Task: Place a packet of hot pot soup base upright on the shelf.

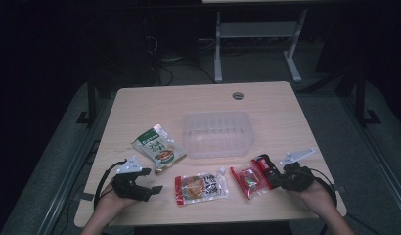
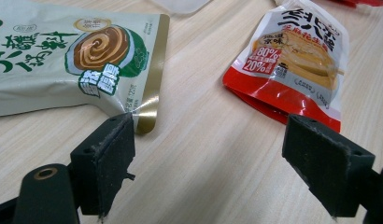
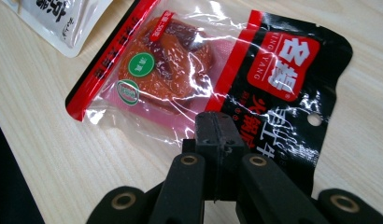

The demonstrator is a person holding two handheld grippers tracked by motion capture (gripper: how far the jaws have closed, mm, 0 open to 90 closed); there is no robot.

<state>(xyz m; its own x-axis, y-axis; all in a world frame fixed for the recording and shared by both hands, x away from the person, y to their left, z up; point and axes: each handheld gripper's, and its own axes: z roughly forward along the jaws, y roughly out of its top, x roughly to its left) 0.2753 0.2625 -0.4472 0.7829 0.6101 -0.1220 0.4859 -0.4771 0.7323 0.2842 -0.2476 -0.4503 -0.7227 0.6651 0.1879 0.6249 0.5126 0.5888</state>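
Observation:
Three snack packets lie on the wooden table [image 1: 140, 105]. A green and cream pouch [image 1: 159, 149] [image 2: 63, 60] is at the left, a red and white packet [image 1: 201, 187] [image 2: 297, 56] in the middle, and a red and black packet [image 1: 255, 176] [image 3: 203, 70] at the right. My left gripper [image 1: 152, 180] [image 2: 208, 158] is open just above the bare wood, between the green pouch's corner and the red and white packet. My right gripper [image 1: 276, 180] [image 3: 217, 121] is shut, its tips over the near edge of the red and black packet. No film shows between the jaws.
A clear plastic tub [image 1: 217, 133] stands empty behind the packets at mid-table. A round cable hole [image 1: 238, 95] sits near the far edge. Table legs and cables show on the dark floor beyond. A corner of the white packet [image 3: 63, 18] lies left of the right gripper.

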